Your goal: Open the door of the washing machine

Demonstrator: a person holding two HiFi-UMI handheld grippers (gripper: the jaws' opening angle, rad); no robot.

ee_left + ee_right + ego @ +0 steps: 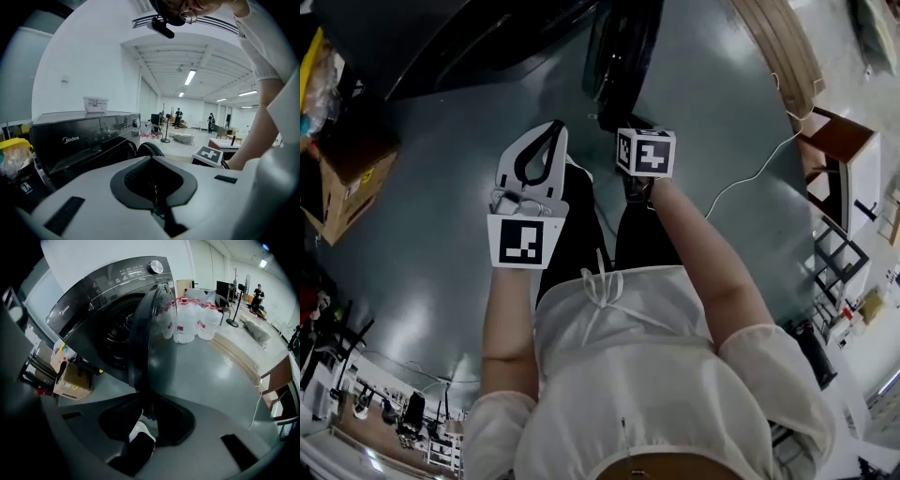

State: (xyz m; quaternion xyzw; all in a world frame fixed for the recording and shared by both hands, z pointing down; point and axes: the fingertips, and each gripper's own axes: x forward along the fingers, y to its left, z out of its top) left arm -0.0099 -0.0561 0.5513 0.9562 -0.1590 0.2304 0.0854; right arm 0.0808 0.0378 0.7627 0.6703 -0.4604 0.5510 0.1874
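Dark washing machine door (154,343) already hangs wide; back away without bumping it. Right gripper (146,404) is closing on nothing; left gripper (152,160) sits pinched together, empty.

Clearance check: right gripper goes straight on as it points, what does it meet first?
Probably the lower edge of the open washing machine door, just past the right gripper. Depth is unclear, so possibly the floor instead. Its jaws are closing with nothing between them.

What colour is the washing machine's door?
The door is glossy black; the right gripper view shows it best.
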